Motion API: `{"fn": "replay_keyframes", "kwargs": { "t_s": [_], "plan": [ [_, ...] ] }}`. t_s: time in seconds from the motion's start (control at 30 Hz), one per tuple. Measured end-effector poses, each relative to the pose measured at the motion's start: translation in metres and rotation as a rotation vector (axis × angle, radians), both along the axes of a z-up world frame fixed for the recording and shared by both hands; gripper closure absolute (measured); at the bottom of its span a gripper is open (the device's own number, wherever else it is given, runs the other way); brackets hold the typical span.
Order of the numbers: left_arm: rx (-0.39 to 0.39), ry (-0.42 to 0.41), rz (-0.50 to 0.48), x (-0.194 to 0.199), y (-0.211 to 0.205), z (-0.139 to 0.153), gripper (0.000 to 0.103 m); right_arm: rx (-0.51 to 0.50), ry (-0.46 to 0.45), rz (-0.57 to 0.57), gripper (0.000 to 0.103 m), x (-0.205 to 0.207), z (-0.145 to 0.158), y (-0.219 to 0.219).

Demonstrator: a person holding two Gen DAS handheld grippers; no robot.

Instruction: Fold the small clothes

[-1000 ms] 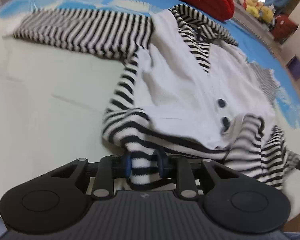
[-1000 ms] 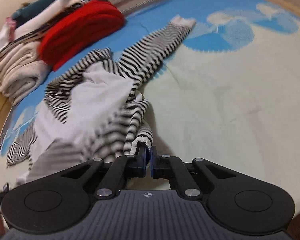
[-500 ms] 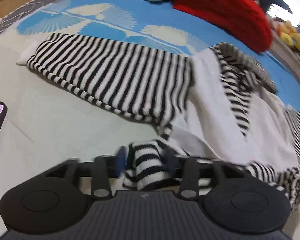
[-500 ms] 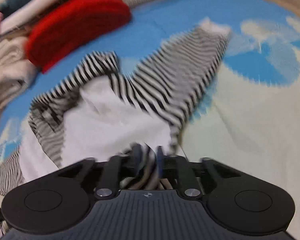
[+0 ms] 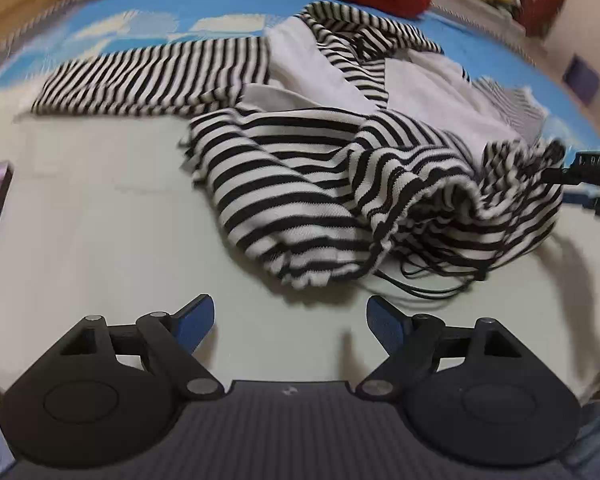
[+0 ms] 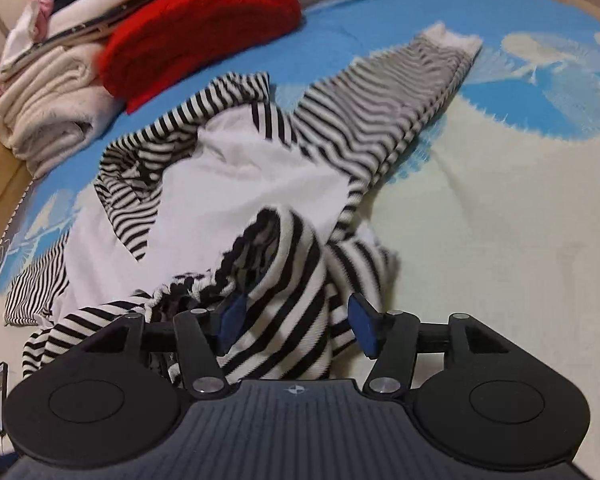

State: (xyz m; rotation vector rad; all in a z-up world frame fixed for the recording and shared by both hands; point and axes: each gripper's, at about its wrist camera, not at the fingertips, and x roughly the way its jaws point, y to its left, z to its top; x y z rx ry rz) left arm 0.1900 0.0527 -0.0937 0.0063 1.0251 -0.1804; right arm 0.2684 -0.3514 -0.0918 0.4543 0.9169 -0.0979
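You see a soft knitted striped cardigan [image 5: 340,184], a fuzzy red knit [image 6: 204,28], a woven matt blanket [image 6: 500,208], your matt black plastic left gripper [image 5: 290,322].

Left gripper [image 5: 290,320] angled down, jaws just opened wide, empty; right gripper [image 6: 296,324] jaws partly parted.

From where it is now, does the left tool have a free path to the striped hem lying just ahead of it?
Probably yes. The left tool is open and empty, and only bare blanket lies between it and the striped hem.
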Motion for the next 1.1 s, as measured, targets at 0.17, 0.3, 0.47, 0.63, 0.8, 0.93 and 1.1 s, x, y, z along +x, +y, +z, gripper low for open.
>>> {"fn": "replay_keyframes", "kwargs": {
  "t_s": [0.17,0.3,0.47,0.63,0.8,0.93,1.1],
  "plan": [
    [0.107,-0.084,-0.135,0.023,-0.030,-0.008,0.074,-0.077,0.031,0.004,0.101,-0.025,0.020,0.014],
    [0.057,-0.053,-0.046,0.032,-0.003,0.007,0.089,-0.089,-0.036,-0.012,0.102,-0.078,0.056,0.000],
    [0.031,-0.124,-0.059,-0.009,0.040,0.066,0.090,-0.125,-0.129,-0.037,0.103,-0.150,0.095,-0.017],
    [0.042,-0.127,-0.073,-0.031,0.045,0.080,0.090,-0.139,-0.118,0.031,0.101,-0.182,0.094,-0.015],
    [0.026,-0.129,-0.040,-0.026,0.038,0.081,0.090,-0.175,-0.052,0.136,0.035,-0.160,0.046,0.030],
    [0.061,-0.126,-0.054,-0.028,0.036,0.077,0.090,-0.372,-0.027,0.198,0.036,-0.124,0.005,0.066],
    [0.127,-0.096,-0.062,-0.021,0.036,0.059,0.090,-0.622,-0.028,0.270,0.098,-0.090,-0.021,0.088]
  ]
}}
